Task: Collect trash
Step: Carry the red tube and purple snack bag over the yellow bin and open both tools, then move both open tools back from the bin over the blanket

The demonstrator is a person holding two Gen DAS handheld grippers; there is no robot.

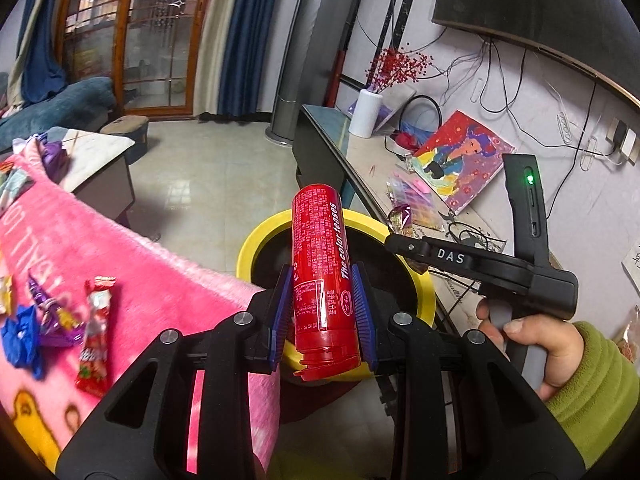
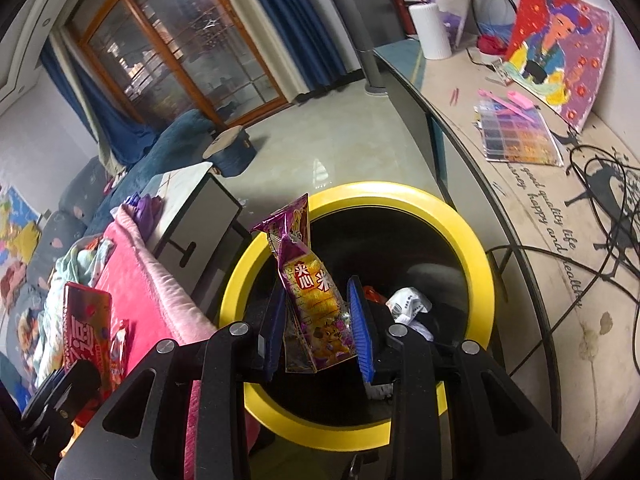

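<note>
My left gripper [image 1: 322,312] is shut on a red cylindrical can [image 1: 320,272] and holds it above the near rim of a yellow-rimmed black bin [image 1: 420,280]. My right gripper [image 2: 316,320] is shut on a purple and yellow snack wrapper [image 2: 308,284] over the same bin [image 2: 476,264], which holds white crumpled trash [image 2: 408,306]. The right gripper also shows in the left wrist view [image 1: 396,240], beside the can, its tip holding the wrapper [image 1: 402,216]. Several candy wrappers [image 1: 94,340] lie on a pink blanket [image 1: 160,280] to the left.
A long side table [image 2: 540,240] with cables, a painting [image 2: 560,48], bead sheets and a white vase [image 2: 430,30] runs along the right of the bin. A small white-topped cabinet [image 2: 196,208] and a blue sofa stand to the left. Tiled floor lies beyond.
</note>
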